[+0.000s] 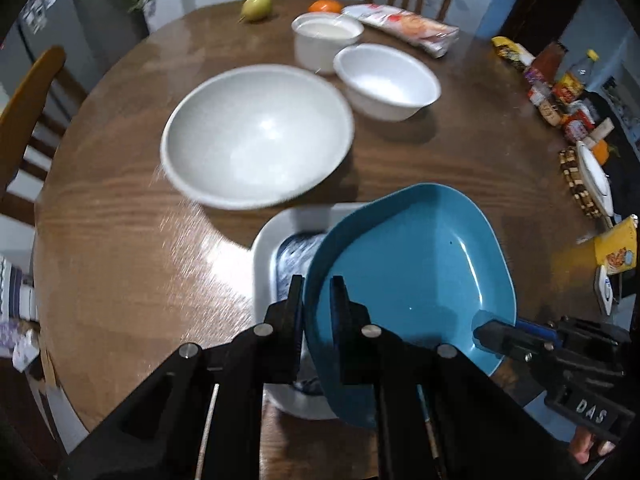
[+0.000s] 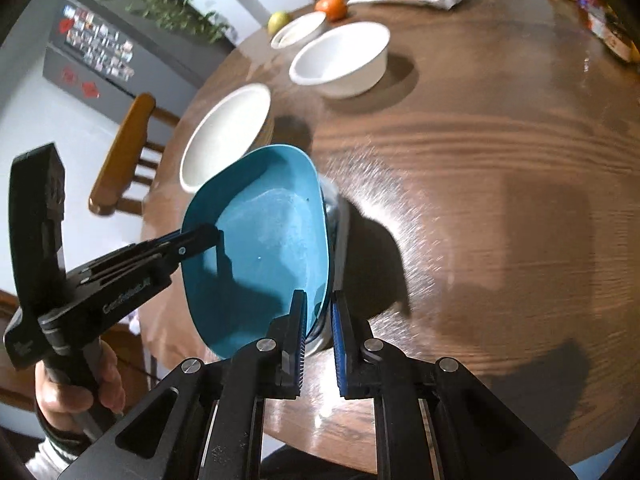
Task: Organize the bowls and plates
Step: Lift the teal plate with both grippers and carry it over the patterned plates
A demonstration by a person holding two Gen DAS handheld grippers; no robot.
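A blue squarish plate (image 1: pixel 416 276) is held tilted above a white plate with a blue pattern (image 1: pixel 276 248) on the round wooden table (image 1: pixel 120 240). My left gripper (image 1: pixel 318 296) is shut on the blue plate's near-left rim. My right gripper (image 2: pixel 320 312) is shut on the blue plate (image 2: pixel 264 248) at its right rim; it also shows in the left wrist view (image 1: pixel 492 330). A large white bowl (image 1: pixel 256 136), a medium white bowl (image 1: pixel 386 80) and a small white bowl (image 1: pixel 326 38) stand farther back.
A pear (image 1: pixel 256 6), an orange (image 1: pixel 325 6) and a snack bag (image 1: pixel 404 26) lie at the far edge. Packets, bottles and a plate on a trivet (image 1: pixel 596 180) crowd the right side. Wooden chairs (image 1: pixel 28 112) surround the table.
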